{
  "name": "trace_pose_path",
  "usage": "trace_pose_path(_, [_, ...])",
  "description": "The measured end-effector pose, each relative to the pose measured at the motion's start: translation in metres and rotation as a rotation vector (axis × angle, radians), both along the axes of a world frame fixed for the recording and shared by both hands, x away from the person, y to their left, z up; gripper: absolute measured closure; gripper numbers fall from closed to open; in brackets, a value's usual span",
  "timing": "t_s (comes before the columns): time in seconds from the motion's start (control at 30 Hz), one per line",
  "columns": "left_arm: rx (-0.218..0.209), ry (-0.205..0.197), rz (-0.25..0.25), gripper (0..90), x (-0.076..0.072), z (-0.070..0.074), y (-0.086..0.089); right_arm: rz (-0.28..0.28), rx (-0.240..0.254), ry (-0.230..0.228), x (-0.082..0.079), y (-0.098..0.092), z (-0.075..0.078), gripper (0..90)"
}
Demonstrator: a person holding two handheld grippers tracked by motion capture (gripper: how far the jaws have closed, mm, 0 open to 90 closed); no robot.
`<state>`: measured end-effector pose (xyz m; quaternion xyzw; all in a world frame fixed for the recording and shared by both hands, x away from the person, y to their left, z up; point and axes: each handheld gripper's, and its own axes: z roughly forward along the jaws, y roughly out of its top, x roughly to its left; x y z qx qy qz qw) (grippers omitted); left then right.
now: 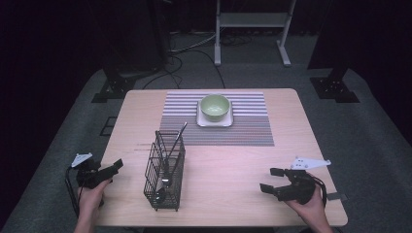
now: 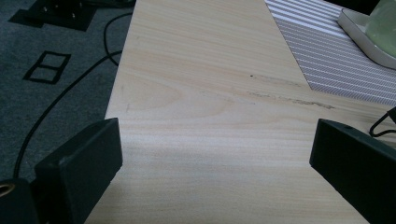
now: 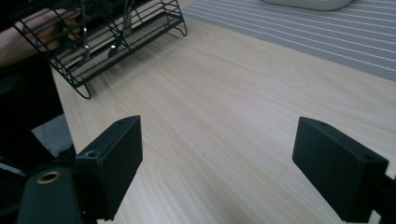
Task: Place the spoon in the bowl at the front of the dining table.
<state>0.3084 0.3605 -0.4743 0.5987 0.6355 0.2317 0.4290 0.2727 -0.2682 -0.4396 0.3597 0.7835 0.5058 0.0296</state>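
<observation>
On the wooden tabletop [image 1: 228,160] a black wire rack [image 1: 164,171] stands between the two grippers, nearer to the left one, with a spoon [image 1: 171,155] leaning upright inside it. The left gripper [image 1: 114,167] rests at the left edge of the tabletop, its jaws spread wide with nothing between them. The right gripper [image 1: 271,179] is near the right front corner, jaws also spread and empty. Farther back, a green bowl [image 1: 215,107] sits on a white square plate [image 1: 214,121], on a striped mat [image 1: 252,126].
</observation>
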Motion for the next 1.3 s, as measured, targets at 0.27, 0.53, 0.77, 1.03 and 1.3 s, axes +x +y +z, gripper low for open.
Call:
trace_pose_path(0.27, [0.000, 0.001, 0.002, 1.3, 0.000, 0.000, 0.000, 0.061, -0.004, 0.035, 0.009, 0.016, 0.003, 15.1])
trace_pose_path(0.53, [-0.001, 0.002, -0.003, 1.3, -0.001, 0.000, 0.000, 0.113, 0.008, 0.047, 0.020, 0.032, 0.018, 15.0])
trace_pose_path(0.77, [-0.002, -0.004, -0.002, 1.3, -0.001, 0.000, -0.001, 0.157, -0.001, 0.055, 0.027, 0.048, 0.032, 15.0])
trace_pose_path(1.03, [0.000, 0.000, -0.003, 1.3, 0.000, 0.000, -0.001, 0.204, 0.004, 0.065, 0.034, 0.065, 0.048, 15.1])
trace_pose_path(1.3, [-0.001, -0.001, -0.004, 1.3, -0.001, 0.000, -0.001, 0.247, 0.002, 0.072, 0.039, 0.082, 0.059, 15.1])
